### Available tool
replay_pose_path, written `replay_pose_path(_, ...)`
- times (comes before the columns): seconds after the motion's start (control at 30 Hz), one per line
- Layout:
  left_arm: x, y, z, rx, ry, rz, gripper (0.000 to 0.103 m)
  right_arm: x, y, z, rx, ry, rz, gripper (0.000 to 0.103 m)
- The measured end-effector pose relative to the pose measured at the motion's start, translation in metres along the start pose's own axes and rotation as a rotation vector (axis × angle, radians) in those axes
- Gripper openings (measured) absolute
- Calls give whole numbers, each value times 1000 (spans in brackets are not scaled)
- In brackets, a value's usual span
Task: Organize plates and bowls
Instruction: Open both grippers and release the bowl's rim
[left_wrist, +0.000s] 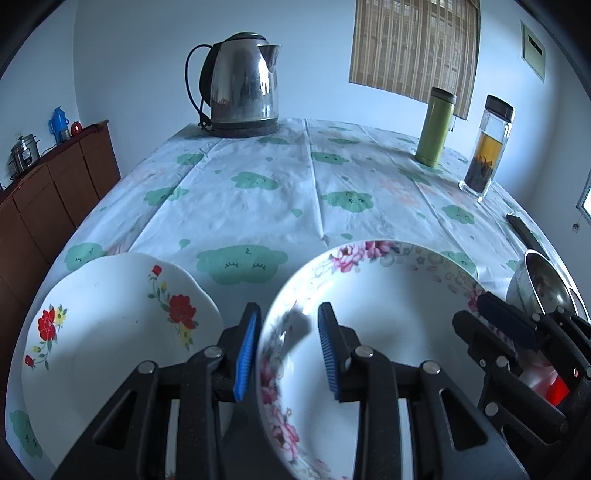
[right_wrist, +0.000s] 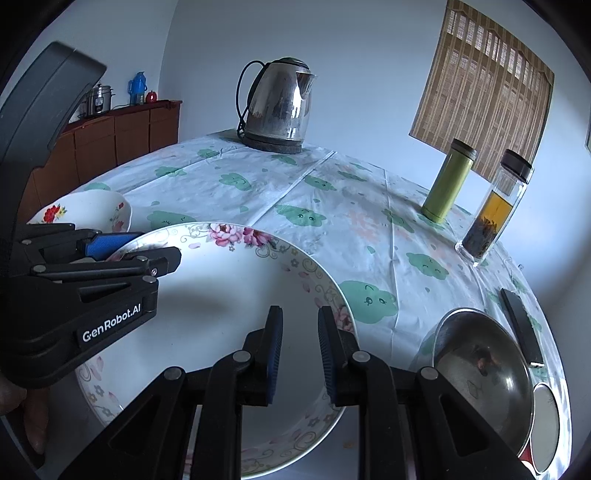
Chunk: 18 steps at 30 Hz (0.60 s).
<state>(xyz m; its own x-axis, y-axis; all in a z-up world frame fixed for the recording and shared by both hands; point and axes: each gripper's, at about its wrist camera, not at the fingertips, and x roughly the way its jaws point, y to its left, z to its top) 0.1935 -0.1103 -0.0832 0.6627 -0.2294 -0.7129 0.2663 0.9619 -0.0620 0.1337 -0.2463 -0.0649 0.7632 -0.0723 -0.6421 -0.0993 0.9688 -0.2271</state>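
Pink-flowered plate | left fingers clamp rim | right fingers clamp opposite rim

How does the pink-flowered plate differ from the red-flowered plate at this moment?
The pink-flowered plate carries a pink floral band with scrolls round its rim; the red-flowered plate has scattered red and yellow flowers. The pink-flowered plate is gripped at opposite rims by the left gripper and right gripper; the red-flowered plate lies untouched on the tablecloth. Both are white.

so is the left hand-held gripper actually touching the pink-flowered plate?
Touching. The right wrist view shows the left hand-held gripper clamped over the pink-flowered plate at its left rim, with one finger above and the blue pad below. The left wrist view agrees.
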Motion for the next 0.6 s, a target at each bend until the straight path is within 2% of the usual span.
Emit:
replay_pose_path(0.37,-3,-2,-1,17,-9,8,34,-5,-2,1,16,-27,-5,23)
replay_pose_path(0.43,-5,-3,-2,20,-13,2,38,-6,-3,1,20,-34,-4,30)
replay_pose_path(0.5,-7,-4,-3,28,-25,5,50,-6,-4,1,27,-33,-4,57)
replay_pose_path(0.6,-10,-3,-3,31,-37,2,53,-8,-4,1,27,-42,-8,60)
